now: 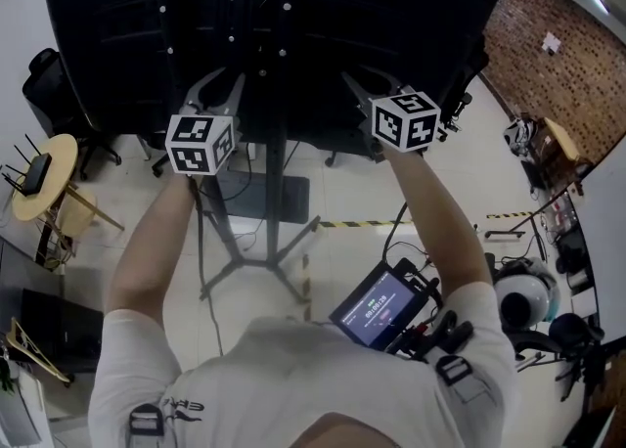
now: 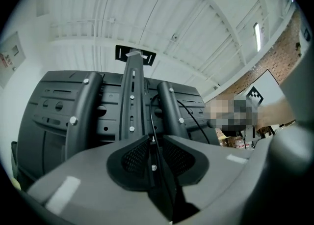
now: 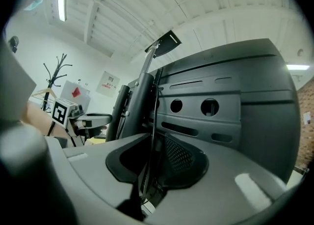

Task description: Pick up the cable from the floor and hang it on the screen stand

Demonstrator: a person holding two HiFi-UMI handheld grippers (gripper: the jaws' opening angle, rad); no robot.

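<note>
No readable text or labels.

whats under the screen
The stand with splayed legs, a dark floor plate and striped tape. The floor directly beneath the screen is covered by it.

The screen [image 1: 293, 25] sits atop the screen stand [image 1: 277, 172], whose legs spread on the floor [image 1: 352, 192]. The left gripper [image 1: 217, 84] is just left of the stand's pole and the right gripper [image 1: 370, 84] just right of it, both at the screen's back. The cable [image 2: 152, 114] runs down along the pole and passes between each gripper's jaws. A round table [image 1: 59, 157] stands well left of the stand. A strip of tape [image 1: 347, 224] lies on the floor just right of the stand's legs, and a brick wall [image 1: 567, 55] stands far to the stand's right.
</note>
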